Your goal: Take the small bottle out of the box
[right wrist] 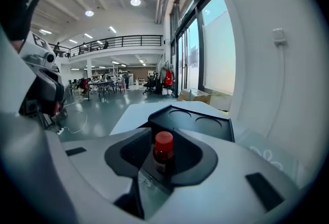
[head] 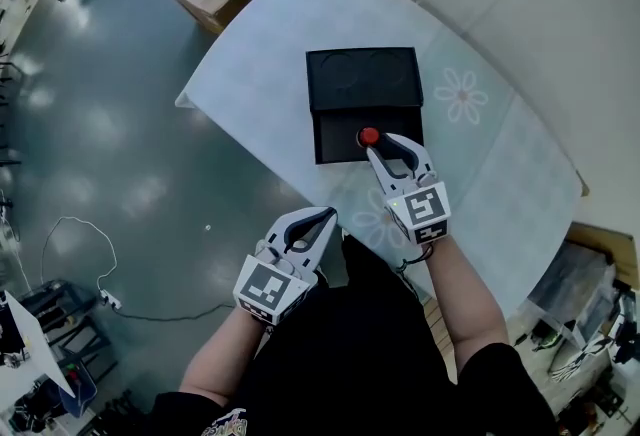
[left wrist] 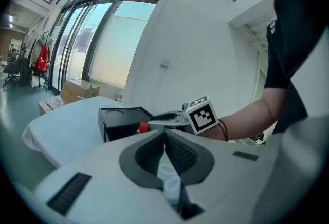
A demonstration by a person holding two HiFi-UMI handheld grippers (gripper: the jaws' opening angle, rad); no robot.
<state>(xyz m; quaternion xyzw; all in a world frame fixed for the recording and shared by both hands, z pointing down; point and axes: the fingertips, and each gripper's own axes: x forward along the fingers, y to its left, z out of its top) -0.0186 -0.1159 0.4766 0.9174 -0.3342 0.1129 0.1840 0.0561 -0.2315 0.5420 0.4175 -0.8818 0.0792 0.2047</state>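
Now, small bottle (right wrist: pixel 164 147) between right claw (head: pixel 382 146), apparently loose

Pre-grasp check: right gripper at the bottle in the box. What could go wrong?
1. The right gripper is open around the bottle, near its red cap; closing that high might tip it.
2. The left gripper is shut and off the box, so the box may lift with the bottle.

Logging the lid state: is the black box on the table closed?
No, the black box lies open, with its lid folded right back and its inside showing.
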